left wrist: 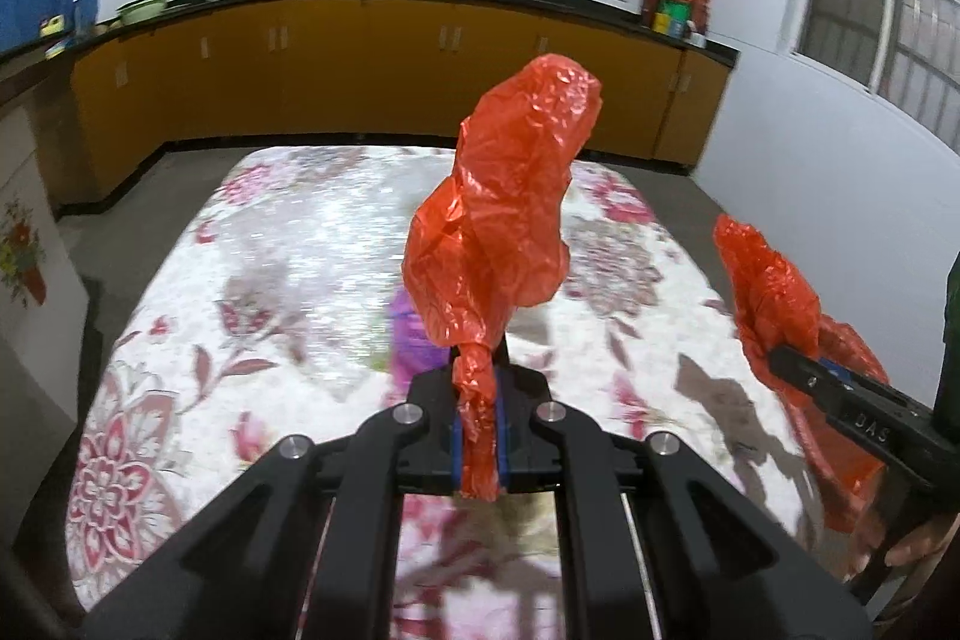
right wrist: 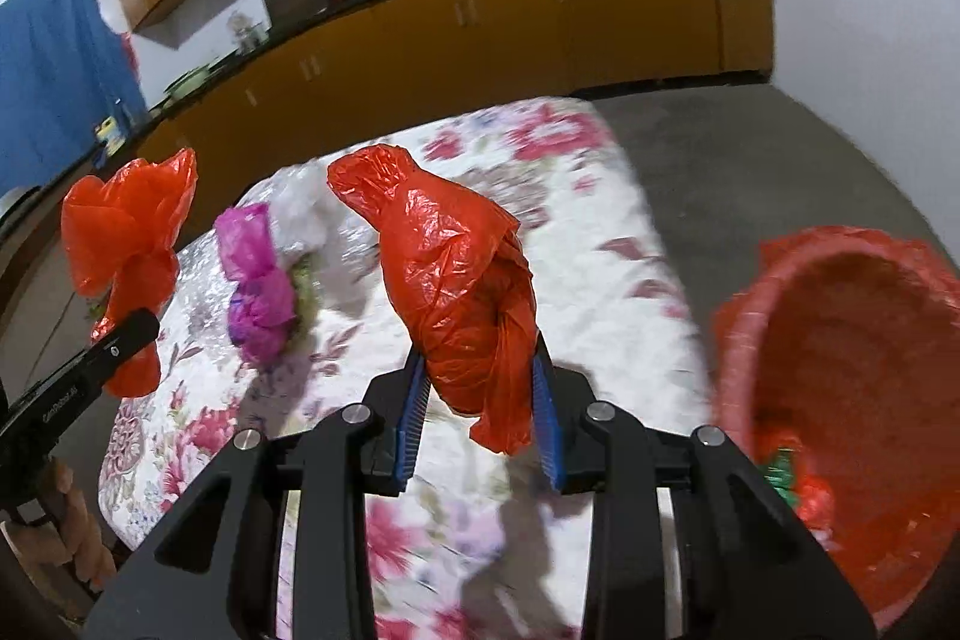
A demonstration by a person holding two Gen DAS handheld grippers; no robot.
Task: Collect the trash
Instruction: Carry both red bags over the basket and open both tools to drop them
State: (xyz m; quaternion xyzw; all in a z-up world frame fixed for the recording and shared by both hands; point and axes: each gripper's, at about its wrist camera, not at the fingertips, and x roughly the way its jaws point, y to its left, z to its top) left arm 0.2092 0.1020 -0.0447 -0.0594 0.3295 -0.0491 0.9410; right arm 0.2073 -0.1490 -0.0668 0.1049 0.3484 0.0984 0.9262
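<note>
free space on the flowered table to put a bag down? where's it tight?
Free: the far half of the flowered tablecloth toward the yellow cabinets, and its edge nearest the red-lined bin. Crowded: around the purple bag and the pale wrapper behind it. Each gripper holds a red bag.

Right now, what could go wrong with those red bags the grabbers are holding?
The left gripper pinches only a thin twisted end of its red bag, so the plastic could slip out or tear. The right gripper squeezes a fuller red bag; it might miss the red-lined bin and fall onto the floor. The purple bag on the flowery table could get forgotten.
</note>
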